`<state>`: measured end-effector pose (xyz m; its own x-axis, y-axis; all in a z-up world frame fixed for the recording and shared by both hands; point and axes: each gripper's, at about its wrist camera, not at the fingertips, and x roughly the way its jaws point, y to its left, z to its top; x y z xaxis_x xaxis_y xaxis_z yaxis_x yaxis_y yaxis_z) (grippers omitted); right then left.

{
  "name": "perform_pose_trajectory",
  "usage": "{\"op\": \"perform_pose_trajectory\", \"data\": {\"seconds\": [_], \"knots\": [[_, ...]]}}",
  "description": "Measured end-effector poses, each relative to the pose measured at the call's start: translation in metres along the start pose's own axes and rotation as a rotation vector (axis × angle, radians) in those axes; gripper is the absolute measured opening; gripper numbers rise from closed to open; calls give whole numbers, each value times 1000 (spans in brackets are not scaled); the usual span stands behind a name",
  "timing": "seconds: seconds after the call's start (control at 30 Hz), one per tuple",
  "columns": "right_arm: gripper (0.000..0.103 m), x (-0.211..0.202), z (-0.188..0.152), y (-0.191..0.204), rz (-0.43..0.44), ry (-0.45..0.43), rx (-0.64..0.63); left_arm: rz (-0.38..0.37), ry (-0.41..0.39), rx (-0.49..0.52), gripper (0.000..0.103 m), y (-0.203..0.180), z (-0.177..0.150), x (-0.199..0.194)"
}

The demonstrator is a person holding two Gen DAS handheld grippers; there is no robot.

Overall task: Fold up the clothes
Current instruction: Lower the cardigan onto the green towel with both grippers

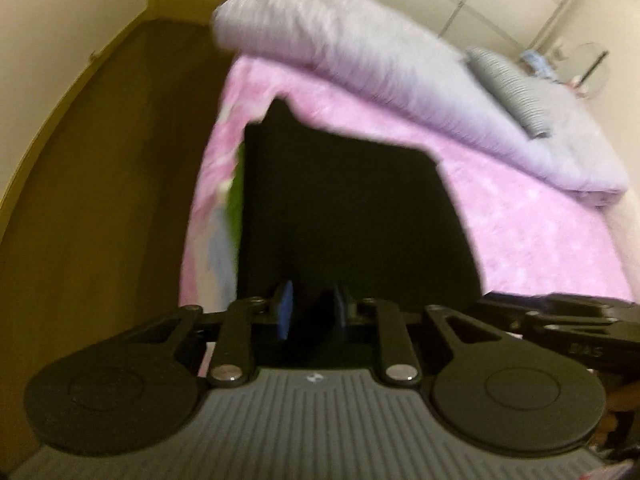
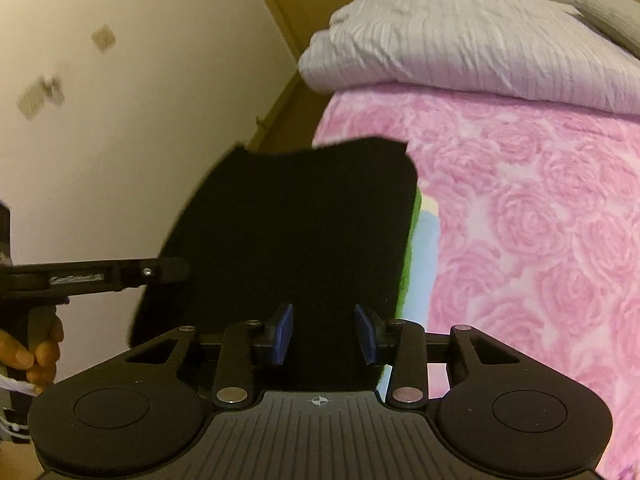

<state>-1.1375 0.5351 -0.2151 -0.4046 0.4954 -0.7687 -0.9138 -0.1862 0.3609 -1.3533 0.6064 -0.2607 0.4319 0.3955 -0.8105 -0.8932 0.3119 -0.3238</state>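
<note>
A black garment (image 1: 344,216) hangs in front of the left gripper (image 1: 310,312), whose blue pads stand close together on its lower edge; the view is blurred. In the right wrist view the same black garment (image 2: 288,240) is held up over the bed's edge. The right gripper (image 2: 325,334) has its blue pads clearly apart, with the cloth passing between them. The left gripper (image 2: 168,270) shows side-on at the garment's left edge, held by a hand (image 2: 36,352).
A bed with a pink rose-patterned blanket (image 2: 540,220) lies ahead. A folded grey-white quilt (image 2: 460,44) lies on top, with a grey striped pillow (image 1: 508,88) behind. A cream wall (image 2: 120,120) and brown floor (image 1: 104,184) are to the left.
</note>
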Motion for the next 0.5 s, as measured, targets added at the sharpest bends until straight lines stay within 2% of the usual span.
{"op": "perform_pose_trajectory", "data": {"seconds": [0.13, 0.4, 0.5], "knots": [[39, 14, -5, 6, -16, 19, -64, -11, -1, -58, 19, 15, -7, 5], [42, 36, -12, 17, -45, 54, -190, 8, 18, -78, 21, 17, -2, 14], [42, 26, -1, 6, -5, 56, -112, 23, 4, -31, 16, 6, 13, 2]]}}
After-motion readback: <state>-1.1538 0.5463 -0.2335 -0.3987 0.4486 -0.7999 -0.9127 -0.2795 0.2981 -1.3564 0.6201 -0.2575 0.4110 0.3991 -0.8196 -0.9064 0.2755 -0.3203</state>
